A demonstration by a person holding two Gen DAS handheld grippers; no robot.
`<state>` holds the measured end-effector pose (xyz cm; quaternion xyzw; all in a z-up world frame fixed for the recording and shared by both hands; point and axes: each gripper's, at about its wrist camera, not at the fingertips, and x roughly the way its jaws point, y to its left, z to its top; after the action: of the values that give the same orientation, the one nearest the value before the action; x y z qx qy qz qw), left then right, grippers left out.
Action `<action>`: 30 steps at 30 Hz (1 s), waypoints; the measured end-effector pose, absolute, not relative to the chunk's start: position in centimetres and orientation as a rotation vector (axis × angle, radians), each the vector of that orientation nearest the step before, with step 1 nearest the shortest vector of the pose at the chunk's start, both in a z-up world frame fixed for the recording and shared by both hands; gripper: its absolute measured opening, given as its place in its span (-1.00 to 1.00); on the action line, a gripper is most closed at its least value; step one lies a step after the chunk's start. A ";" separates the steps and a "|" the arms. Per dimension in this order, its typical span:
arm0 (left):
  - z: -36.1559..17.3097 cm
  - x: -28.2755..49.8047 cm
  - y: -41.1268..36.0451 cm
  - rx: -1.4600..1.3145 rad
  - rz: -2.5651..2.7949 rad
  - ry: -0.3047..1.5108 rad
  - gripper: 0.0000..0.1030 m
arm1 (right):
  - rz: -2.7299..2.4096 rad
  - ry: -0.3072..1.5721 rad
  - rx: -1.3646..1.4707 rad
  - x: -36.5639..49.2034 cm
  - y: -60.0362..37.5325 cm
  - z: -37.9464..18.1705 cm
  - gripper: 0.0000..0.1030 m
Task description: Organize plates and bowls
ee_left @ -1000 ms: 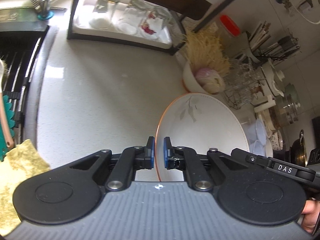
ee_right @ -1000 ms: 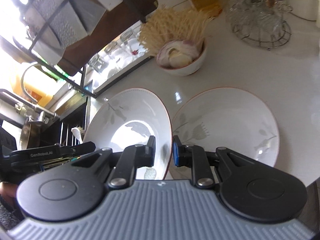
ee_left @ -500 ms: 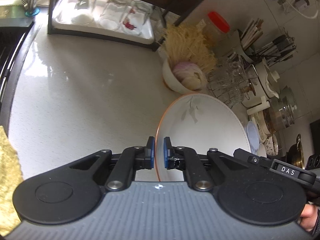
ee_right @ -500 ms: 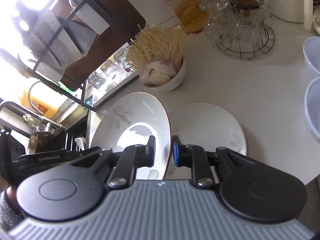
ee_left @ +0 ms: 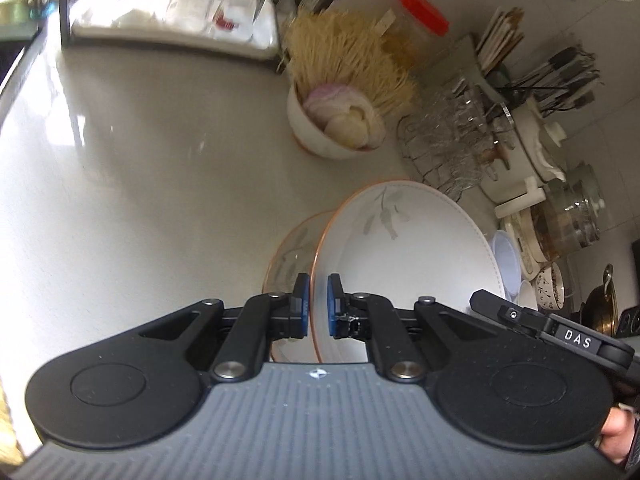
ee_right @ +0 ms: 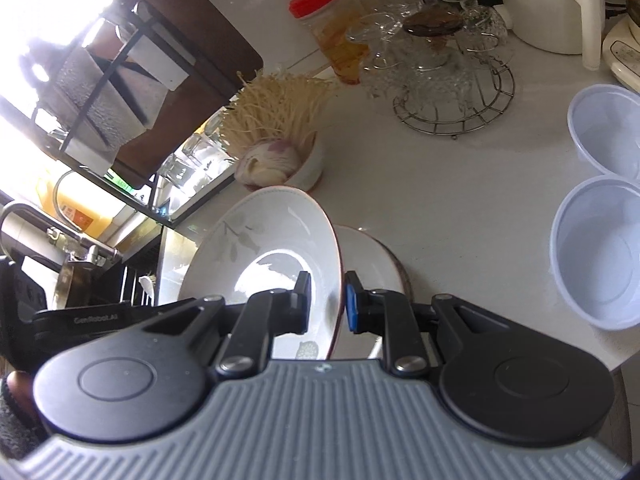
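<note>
Both grippers pinch a round, glossy ceramic plate (ee_left: 408, 248).

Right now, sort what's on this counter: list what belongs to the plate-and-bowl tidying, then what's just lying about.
Job: held plate, gripped by left gripper and right gripper; plate on counter; plastic bowls.

Lying about: bowl of onion and noodles, red-lidded jar, glass rack.

Each gripper, the left gripper (ee_left: 318, 305) and the right gripper (ee_right: 327, 303), has a ribbed grey body, black linkage arms with silver screws, round black discs and blue-padded fingers (ee_left: 304, 300)
</note>
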<state>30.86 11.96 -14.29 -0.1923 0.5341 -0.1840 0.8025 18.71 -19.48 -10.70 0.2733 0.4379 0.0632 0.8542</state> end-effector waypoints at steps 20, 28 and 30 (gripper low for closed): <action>-18.3 31.6 9.4 -0.339 -0.287 1.270 -0.79 | 0.150 0.975 0.518 20.6 -20.0 -14.2 -0.60; -18.8 32.4 8.6 -0.322 -0.280 1.284 -0.79 | 0.136 0.984 0.493 21.1 -19.9 -14.5 -0.60; -18.9 32.6 8.6 -0.322 -0.283 1.285 -0.79 | 0.131 0.981 0.488 21.2 -19.9 -14.5 -0.61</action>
<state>32.56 8.59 -18.93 -0.1490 0.5944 -0.1311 0.7793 21.21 -19.89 -14.49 0.2319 0.4661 0.0624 0.8515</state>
